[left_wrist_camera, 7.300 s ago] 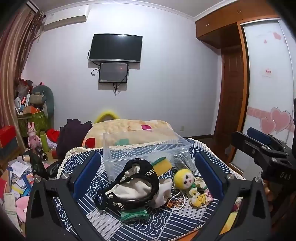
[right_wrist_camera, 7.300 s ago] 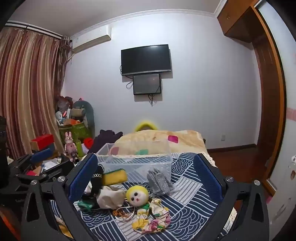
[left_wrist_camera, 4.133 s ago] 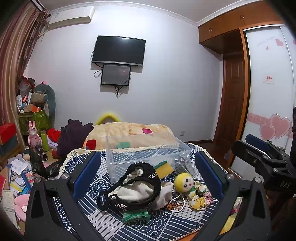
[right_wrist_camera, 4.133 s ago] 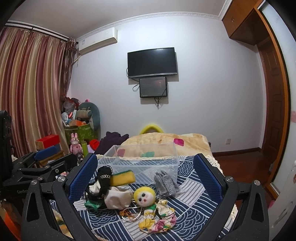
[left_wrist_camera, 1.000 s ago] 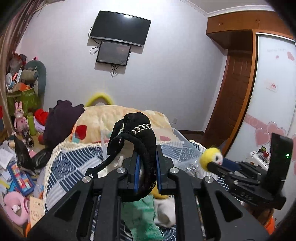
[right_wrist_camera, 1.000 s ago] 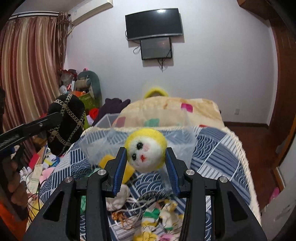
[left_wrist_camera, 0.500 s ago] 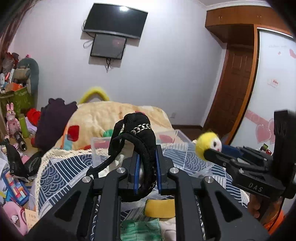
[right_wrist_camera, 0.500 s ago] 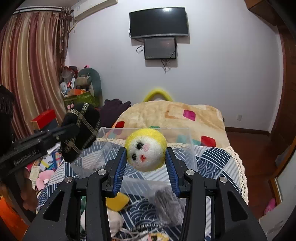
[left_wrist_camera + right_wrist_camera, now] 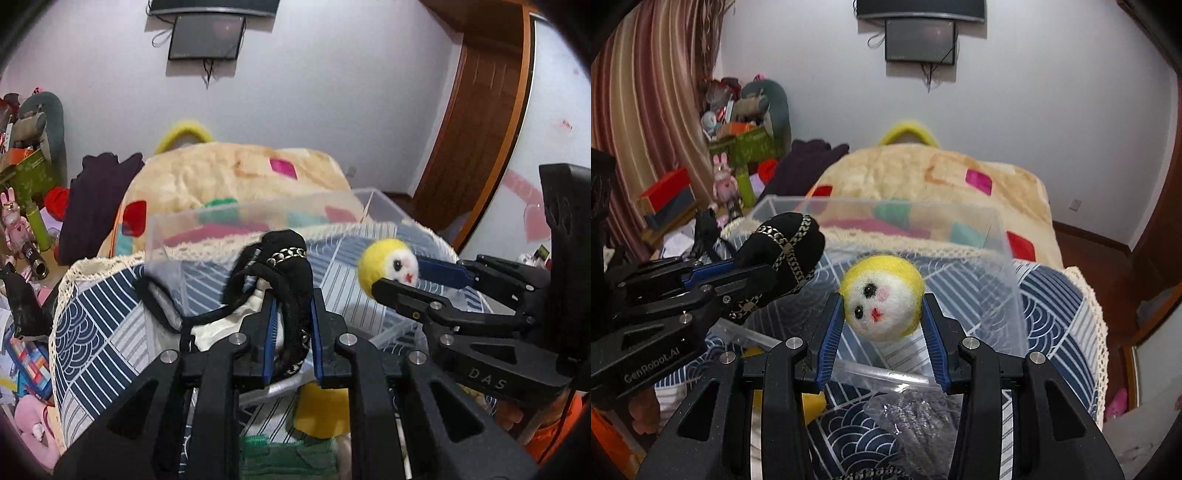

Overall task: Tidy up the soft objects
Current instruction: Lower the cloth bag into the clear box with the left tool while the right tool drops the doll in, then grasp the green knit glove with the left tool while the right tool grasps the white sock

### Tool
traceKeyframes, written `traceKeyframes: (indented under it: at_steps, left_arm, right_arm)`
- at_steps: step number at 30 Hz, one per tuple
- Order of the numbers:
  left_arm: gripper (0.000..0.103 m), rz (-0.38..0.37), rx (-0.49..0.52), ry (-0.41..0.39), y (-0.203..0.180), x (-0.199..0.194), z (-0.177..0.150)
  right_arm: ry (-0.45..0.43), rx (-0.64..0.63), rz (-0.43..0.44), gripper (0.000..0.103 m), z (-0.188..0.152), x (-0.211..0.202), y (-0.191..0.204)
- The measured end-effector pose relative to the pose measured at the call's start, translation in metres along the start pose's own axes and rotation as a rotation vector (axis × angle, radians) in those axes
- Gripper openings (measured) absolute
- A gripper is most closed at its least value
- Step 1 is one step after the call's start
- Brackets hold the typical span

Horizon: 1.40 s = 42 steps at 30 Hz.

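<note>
My left gripper (image 9: 291, 314) is shut on a black fabric piece with a silver chain (image 9: 286, 273), held above the left side of a clear plastic bin (image 9: 258, 214). It also shows in the right wrist view (image 9: 783, 247). My right gripper (image 9: 882, 314) is shut on a yellow-and-white felt doll head (image 9: 881, 299), held over the bin (image 9: 1004, 236). The doll (image 9: 388, 266) shows at the right in the left wrist view. White cloth (image 9: 214, 328) hangs under the black piece.
The bin stands on a blue-and-white patterned cloth (image 9: 1056, 306) on a table. A yellow sponge (image 9: 325, 410), green cloth (image 9: 288, 458) and grey glove (image 9: 923, 417) lie in front of the bin. A bed with a beige blanket (image 9: 923, 177) is behind. Clutter fills the floor at left.
Both grippers closed on their objects, lifted them off the table and moved forward and down toward the bin. The doll and the black piece now hang over the bin's opening.
</note>
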<state>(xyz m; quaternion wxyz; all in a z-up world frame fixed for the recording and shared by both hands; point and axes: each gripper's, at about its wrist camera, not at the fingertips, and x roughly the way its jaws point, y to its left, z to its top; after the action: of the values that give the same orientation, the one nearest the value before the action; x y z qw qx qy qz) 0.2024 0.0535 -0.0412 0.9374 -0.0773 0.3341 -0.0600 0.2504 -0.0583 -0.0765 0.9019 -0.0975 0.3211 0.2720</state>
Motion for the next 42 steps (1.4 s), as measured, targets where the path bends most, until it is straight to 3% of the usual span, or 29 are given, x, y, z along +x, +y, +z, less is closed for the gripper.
traceKeyframes:
  at_steps: [5, 7, 8, 15, 21, 28, 36, 42]
  left_arm:
    - [0.018, -0.003, 0.001, 0.005, 0.002, -0.005, -0.005]
    - [0.019, -0.015, -0.006, 0.001, 0.003, -0.01, -0.007]
    - [0.022, -0.018, -0.007, -0.004, 0.003, -0.014, -0.008]
    - [0.039, -0.002, 0.001, -0.081, -0.003, -0.054, -0.003]
    - [0.063, 0.051, 0.027, -0.178, -0.011, -0.097, -0.006]
    - [0.086, 0.069, 0.05, -0.189, -0.017, -0.121, -0.032]
    - [0.086, 0.074, 0.005, -0.102, -0.004, -0.106, -0.066]
    - [0.086, 0.068, -0.012, -0.037, 0.0, -0.091, -0.092]
  right_arm:
    - [0.004, -0.012, -0.016, 0.045, -0.001, -0.003, 0.002]
    - [-0.009, -0.015, -0.017, 0.059, 0.0, -0.007, 0.003]
    - [-0.023, -0.018, -0.022, 0.06, 0.0, -0.011, 0.002]
    - [-0.105, -0.015, -0.02, 0.061, 0.009, -0.041, -0.004]
    - [-0.193, -0.002, -0.013, 0.069, 0.011, -0.077, -0.004]
    - [-0.246, -0.01, -0.014, 0.071, -0.003, -0.101, -0.001]
    - [-0.198, -0.039, -0.019, 0.071, -0.033, -0.094, 0.006]
    - [-0.15, -0.05, 0.024, 0.071, -0.054, -0.08, 0.021]
